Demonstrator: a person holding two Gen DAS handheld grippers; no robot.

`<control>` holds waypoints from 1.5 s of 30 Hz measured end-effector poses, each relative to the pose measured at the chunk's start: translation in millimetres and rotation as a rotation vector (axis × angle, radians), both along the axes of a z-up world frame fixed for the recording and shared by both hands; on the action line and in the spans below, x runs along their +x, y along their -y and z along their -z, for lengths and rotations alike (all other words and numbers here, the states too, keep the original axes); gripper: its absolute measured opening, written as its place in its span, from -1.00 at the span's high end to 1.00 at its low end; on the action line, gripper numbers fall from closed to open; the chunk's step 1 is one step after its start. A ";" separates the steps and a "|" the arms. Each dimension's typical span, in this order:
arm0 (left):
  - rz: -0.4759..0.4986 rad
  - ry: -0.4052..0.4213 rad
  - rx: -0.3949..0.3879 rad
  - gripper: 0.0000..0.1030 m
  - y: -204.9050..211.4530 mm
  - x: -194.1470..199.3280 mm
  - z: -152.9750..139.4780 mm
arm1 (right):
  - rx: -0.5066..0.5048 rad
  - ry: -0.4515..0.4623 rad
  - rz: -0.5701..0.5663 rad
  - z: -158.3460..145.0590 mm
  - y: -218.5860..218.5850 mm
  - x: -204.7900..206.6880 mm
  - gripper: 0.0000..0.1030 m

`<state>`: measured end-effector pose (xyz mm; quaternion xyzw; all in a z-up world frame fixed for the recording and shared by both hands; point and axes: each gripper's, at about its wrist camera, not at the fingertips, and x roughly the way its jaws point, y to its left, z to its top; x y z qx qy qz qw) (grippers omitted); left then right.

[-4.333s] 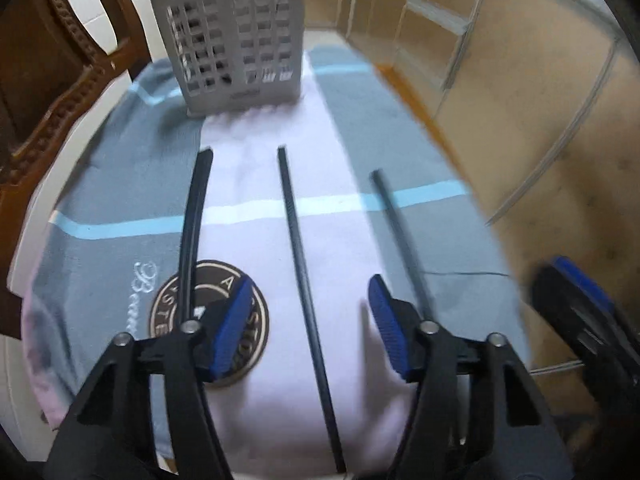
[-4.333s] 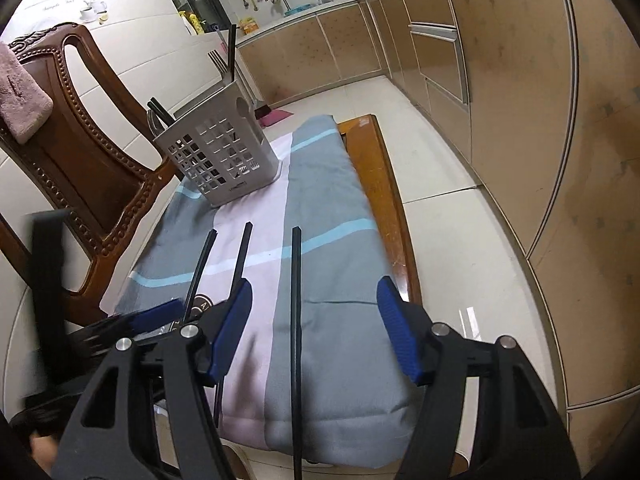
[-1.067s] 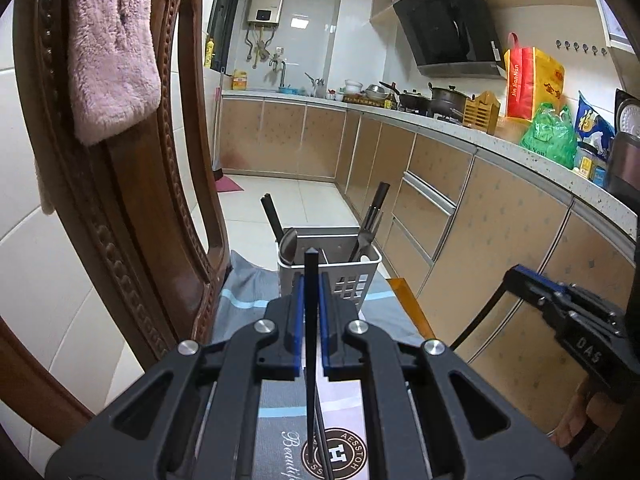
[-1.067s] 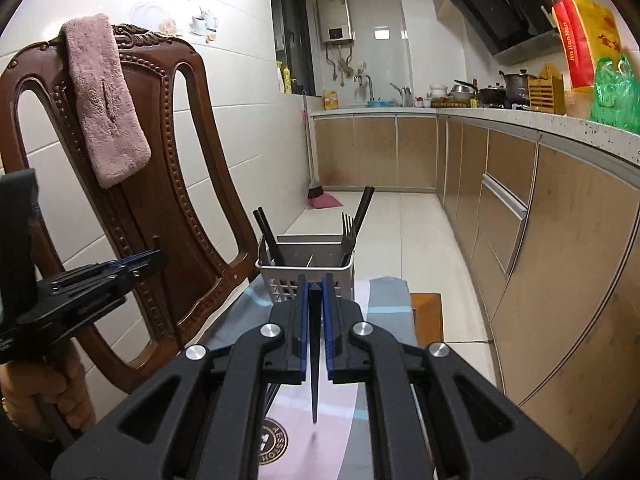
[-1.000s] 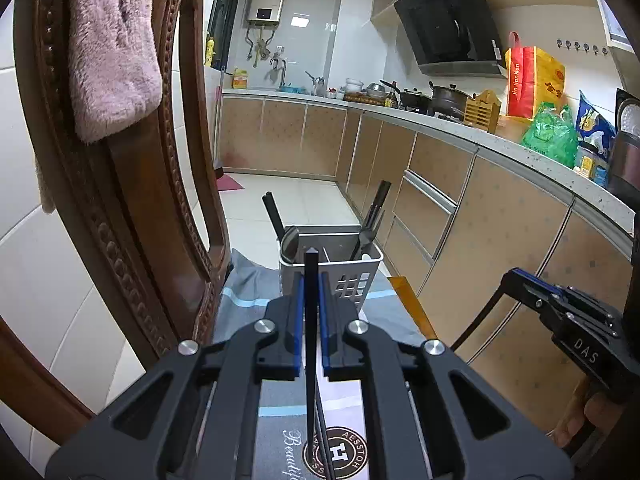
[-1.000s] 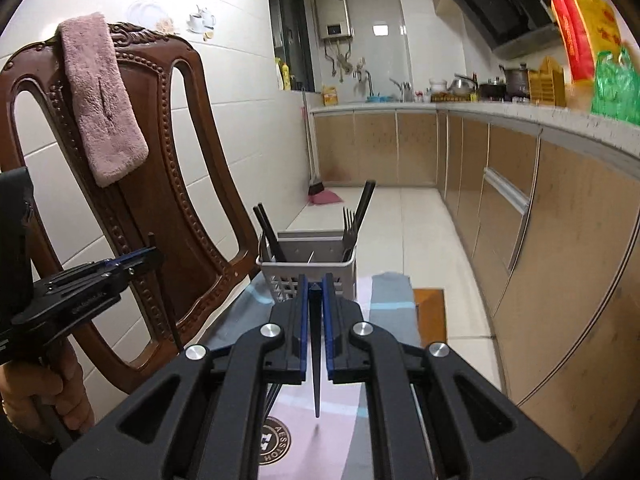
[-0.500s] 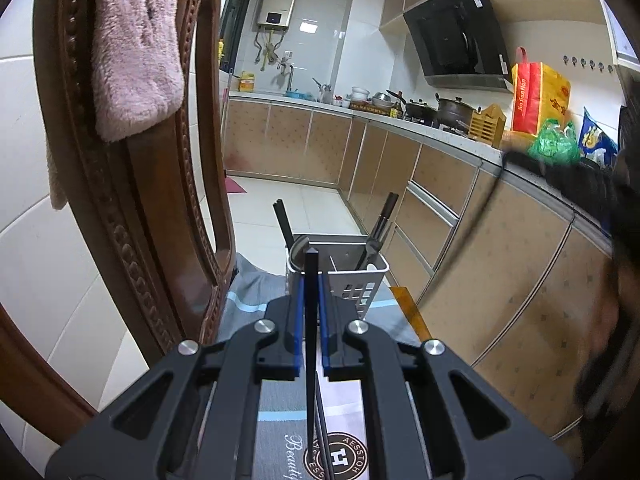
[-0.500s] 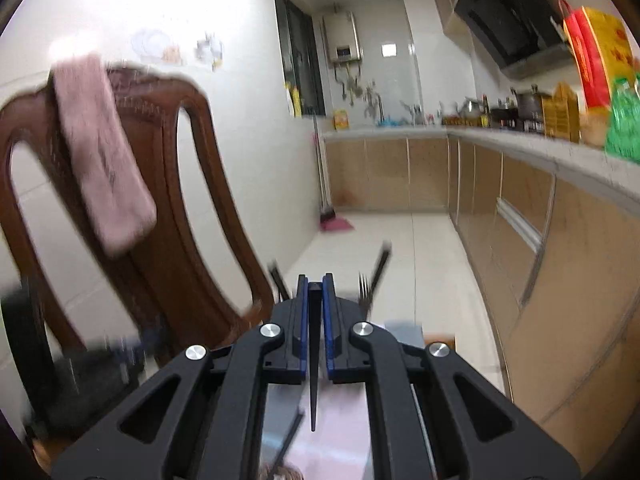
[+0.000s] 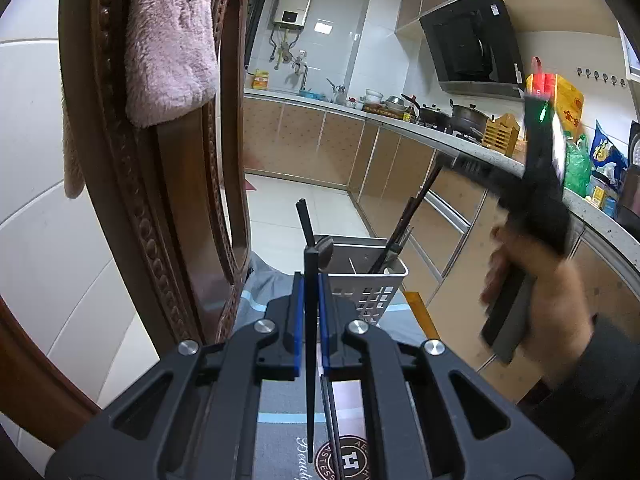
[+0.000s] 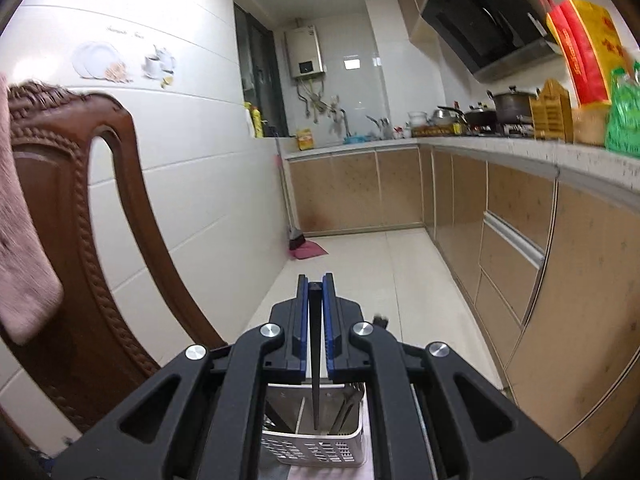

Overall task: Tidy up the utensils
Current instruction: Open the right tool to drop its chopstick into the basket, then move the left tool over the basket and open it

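My left gripper [image 9: 311, 276] is shut on a black chopstick [image 9: 310, 360] that hangs point down over the cloth. A third black chopstick [image 9: 334, 428] lies on the cloth below it. The white slotted utensil basket [image 9: 372, 286] stands beyond, with black utensils in it. My right gripper [image 10: 316, 280] is shut on another black chopstick [image 10: 315, 380] and holds it point down right above the basket [image 10: 320, 446]. In the left wrist view the right gripper body [image 9: 536, 200] is raised at the right, blurred.
A carved wooden chair back [image 9: 160, 200] with a pink towel [image 9: 168, 40] stands close on the left. A grey and pink cloth [image 9: 280, 420] covers the small table. Kitchen cabinets [image 10: 520, 240] run along the right.
The right gripper has risen and moved forward with its chopstick, from in front of the basket to directly above it. The left gripper has barely moved.
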<state>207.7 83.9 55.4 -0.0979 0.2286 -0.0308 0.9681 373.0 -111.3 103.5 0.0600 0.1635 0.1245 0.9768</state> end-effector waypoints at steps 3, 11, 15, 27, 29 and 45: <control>-0.004 0.001 0.002 0.86 0.2 0.5 1.5 | 0.012 -0.009 0.002 25.4 3.6 1.8 0.86; -0.009 -0.010 0.026 0.86 10.2 7.0 8.5 | 0.147 -0.037 -0.070 55.9 41.6 -37.0 0.04; -0.007 0.004 0.020 0.86 14.6 6.5 6.3 | 0.224 -0.001 -0.088 69.0 75.9 -80.9 -0.13; -0.082 0.301 -0.180 0.86 7.7 52.6 -108.6 | 0.330 -0.033 -0.002 120.9 142.0 -110.1 -0.25; -0.120 0.328 -0.164 0.86 11.0 70.3 -121.4 | 0.358 -0.051 0.003 124.8 149.0 -105.7 -0.25; -0.201 0.141 -0.123 0.86 35.9 195.6 -8.9 | 0.364 -0.104 -0.045 137.0 154.5 -99.0 -0.25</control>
